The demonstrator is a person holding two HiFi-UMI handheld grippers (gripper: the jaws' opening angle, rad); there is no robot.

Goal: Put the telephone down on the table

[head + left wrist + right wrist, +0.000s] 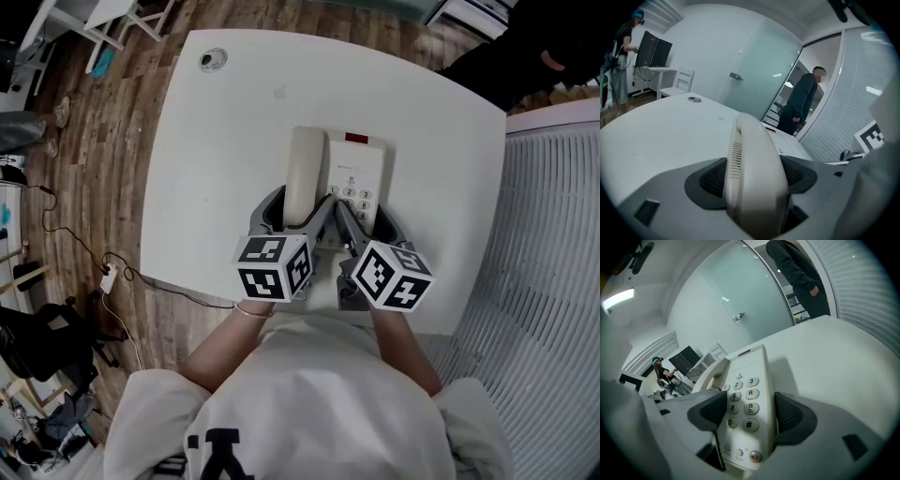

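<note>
At frame centre the left gripper [298,212] clamps the handset [305,159] and the right gripper [367,221] clamps the phone [364,161], low on the table [225,141]. The set-down looks nearly done, and next the jaws need to open.

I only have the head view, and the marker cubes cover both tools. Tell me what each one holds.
Observer: The left tool is shut on the handset, one pad on each side.
Operator: Now the right.
Observer: The right tool grips the telephone at its keypad: one pad on its right edge, the other between keys and handset.
Operator: Report anyone nearby.
Observer: A person in dark clothes stands in the doorway beyond the table.
</note>
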